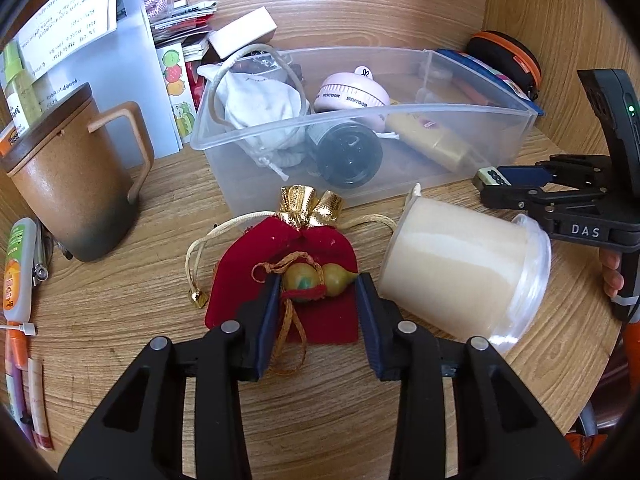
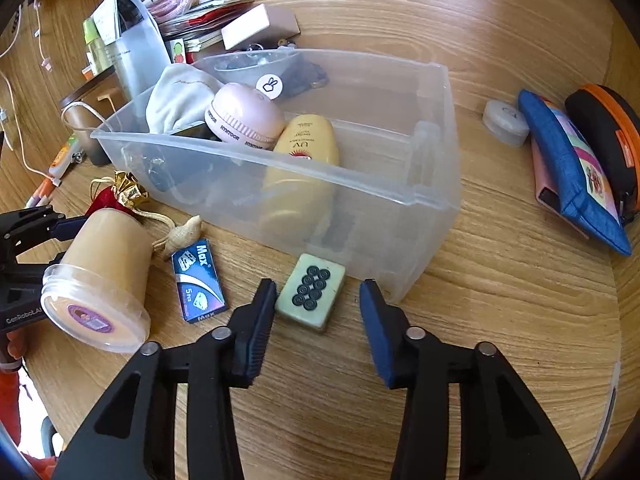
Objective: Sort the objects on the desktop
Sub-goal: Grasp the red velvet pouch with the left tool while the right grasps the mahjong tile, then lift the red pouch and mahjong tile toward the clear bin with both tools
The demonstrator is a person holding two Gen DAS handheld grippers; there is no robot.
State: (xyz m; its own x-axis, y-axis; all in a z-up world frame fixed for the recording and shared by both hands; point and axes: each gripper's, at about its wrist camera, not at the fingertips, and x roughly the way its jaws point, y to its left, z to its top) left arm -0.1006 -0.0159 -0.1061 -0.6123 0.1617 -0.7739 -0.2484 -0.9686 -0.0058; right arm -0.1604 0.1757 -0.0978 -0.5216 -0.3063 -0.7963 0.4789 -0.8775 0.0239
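Between the right gripper's (image 2: 318, 296) open jaws lies the mahjong tile (image 2: 311, 290).

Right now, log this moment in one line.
left hand-held gripper: open around gourd charm | right hand-held gripper: open by mahjong tile

We cannot read the small print on the paper sheet (image 1: 68, 12) at the desk's far left corner, and the pens (image 1: 22, 380) run off the left edge.
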